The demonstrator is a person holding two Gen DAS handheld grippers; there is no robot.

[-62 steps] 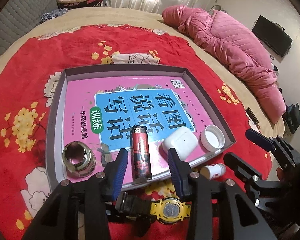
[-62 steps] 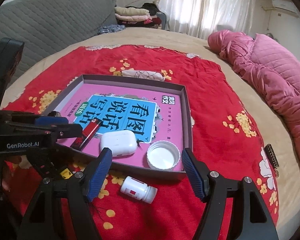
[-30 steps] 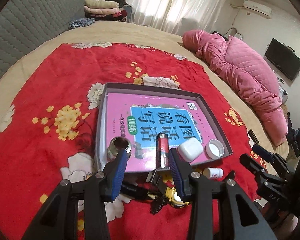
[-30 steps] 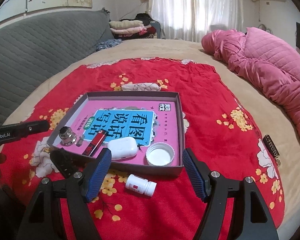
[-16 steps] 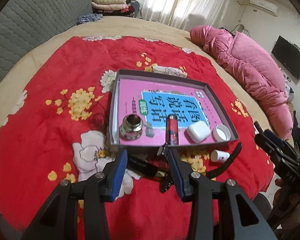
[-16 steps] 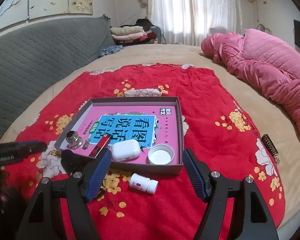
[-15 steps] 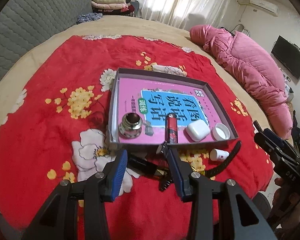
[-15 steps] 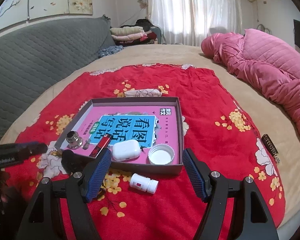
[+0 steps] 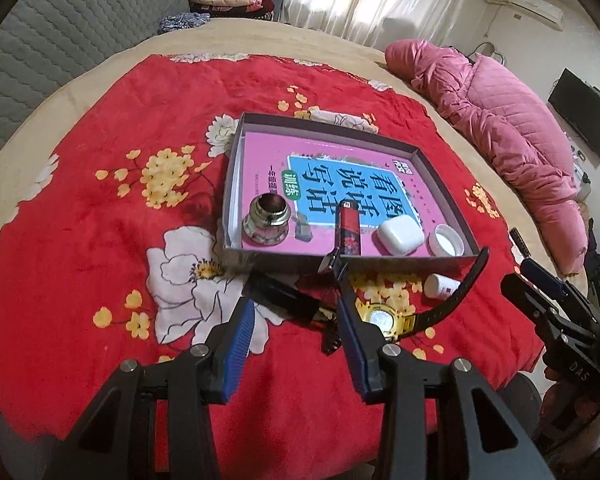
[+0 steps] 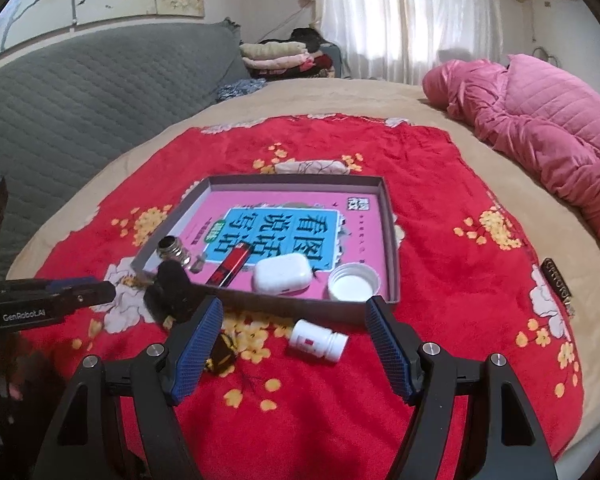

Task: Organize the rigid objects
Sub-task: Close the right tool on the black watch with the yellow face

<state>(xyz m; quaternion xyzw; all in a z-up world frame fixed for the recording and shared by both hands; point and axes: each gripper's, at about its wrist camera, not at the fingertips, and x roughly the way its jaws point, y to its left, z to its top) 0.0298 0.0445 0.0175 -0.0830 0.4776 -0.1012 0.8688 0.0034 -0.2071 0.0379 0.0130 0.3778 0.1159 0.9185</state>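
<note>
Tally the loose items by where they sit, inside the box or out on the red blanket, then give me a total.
Inside the box: 5 (metal cap, small grey piece, red lighter, white earbud case, white lid)
On the red blanket: 2 (watch, white bottle)
Total: 7

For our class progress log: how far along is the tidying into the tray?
Done: the metal cap, red lighter, earbuds case and white lid lie in the tray. In hand: nothing; the left gripper and right gripper are open. Left: the wristwatch and white pill bottle lie on the red blanket.
</note>
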